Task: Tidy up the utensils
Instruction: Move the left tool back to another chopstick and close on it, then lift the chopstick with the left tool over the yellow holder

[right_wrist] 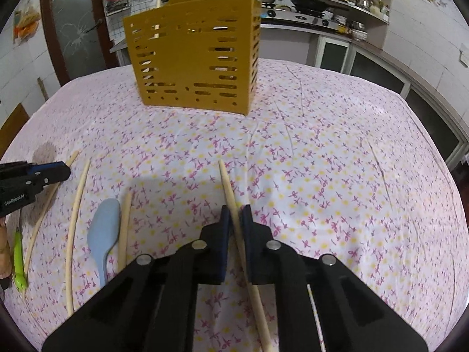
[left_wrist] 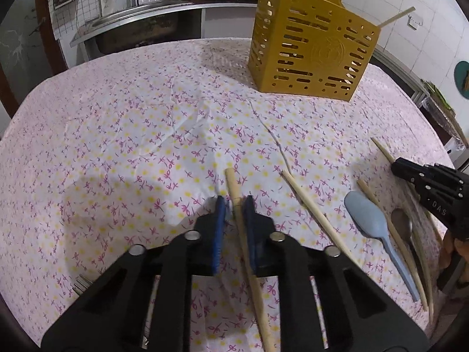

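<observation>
Two chopsticks are pinched, one in each pair of jaws, on the tabletop (left_wrist: 117, 117).

The left gripper (left_wrist: 234, 202) is closed on a chopstick (left_wrist: 231, 182) whose long axis runs away from the camera toward the rack (left_wrist: 310, 52); the right gripper (right_wrist: 236, 212) is closed on another (right_wrist: 227, 182), pointed likewise. Both are tilted steeply down. A fork (left_wrist: 80, 284) is seen only in the left view, a green utensil (right_wrist: 18, 258) only in the right; the blue spoon (right_wrist: 104, 228) lies between loose chopsticks.
</observation>
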A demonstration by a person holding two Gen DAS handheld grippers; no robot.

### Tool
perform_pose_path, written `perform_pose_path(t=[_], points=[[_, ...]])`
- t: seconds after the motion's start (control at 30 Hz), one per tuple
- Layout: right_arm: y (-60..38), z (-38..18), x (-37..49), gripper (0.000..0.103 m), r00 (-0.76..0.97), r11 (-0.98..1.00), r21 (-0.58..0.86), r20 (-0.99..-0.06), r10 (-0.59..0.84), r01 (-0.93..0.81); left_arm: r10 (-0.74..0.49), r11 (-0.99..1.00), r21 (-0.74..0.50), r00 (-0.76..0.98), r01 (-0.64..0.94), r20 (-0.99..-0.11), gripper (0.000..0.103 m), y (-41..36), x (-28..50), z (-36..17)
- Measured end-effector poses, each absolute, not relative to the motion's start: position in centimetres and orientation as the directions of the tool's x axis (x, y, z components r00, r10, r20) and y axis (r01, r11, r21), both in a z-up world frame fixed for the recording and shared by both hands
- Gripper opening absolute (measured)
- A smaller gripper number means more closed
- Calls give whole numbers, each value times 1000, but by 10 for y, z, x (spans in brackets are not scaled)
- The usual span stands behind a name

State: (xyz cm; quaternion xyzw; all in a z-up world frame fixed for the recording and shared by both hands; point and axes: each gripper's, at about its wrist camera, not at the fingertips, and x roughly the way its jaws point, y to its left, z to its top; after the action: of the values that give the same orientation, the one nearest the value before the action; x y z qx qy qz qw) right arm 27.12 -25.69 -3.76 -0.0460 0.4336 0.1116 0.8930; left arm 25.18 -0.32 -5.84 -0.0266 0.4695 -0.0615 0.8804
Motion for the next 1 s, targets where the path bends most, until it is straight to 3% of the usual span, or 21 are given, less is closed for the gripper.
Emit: perform_pose_path(t=[0.57, 1.0], points=[[-262, -40, 275, 8, 568, 974, 8, -811, 139, -228, -95, 994, -48, 539, 100, -837, 7, -11, 255, -60], [-281, -29, 274, 6, 611, 974, 128, -762, 216, -185, -182, 983, -137, 578, 121, -795, 6, -6, 250, -48]])
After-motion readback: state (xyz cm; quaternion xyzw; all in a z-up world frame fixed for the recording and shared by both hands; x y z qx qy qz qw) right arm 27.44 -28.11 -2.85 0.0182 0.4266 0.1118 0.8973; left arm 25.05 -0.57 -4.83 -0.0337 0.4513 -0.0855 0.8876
